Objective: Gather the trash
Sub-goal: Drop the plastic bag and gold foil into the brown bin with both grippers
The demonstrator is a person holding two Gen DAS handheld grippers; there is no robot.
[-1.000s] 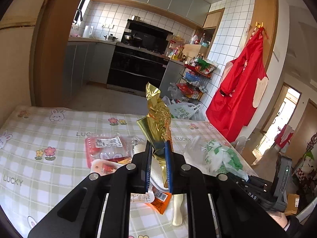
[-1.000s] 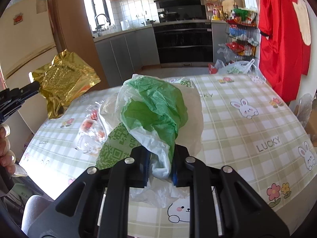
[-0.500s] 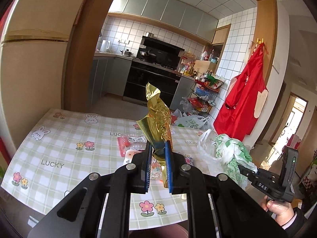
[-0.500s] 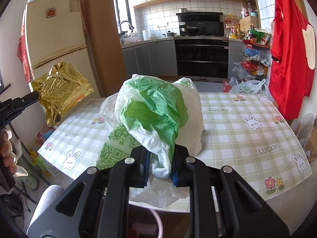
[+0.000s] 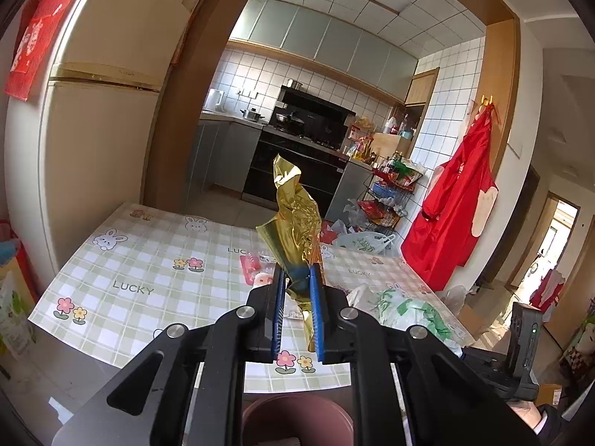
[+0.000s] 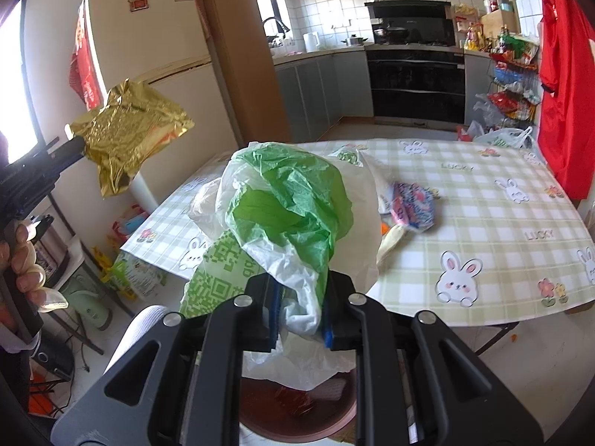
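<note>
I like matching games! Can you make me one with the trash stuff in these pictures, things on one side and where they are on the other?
Things:
1. gold wrapper
2. green and white plastic bag
3. brown bin
4. blue and pink packet

Places:
A. lying on the table
B. on the floor under the grippers
C. pinched in the left gripper
D. pinched in the right gripper

Pairs: 1-C, 2-D, 3-B, 4-A

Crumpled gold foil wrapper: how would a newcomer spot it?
Start at the cream fridge. In front of it, the left gripper pinches the crumpled gold foil wrapper in the air. It alone is shiny metallic gold.
</note>
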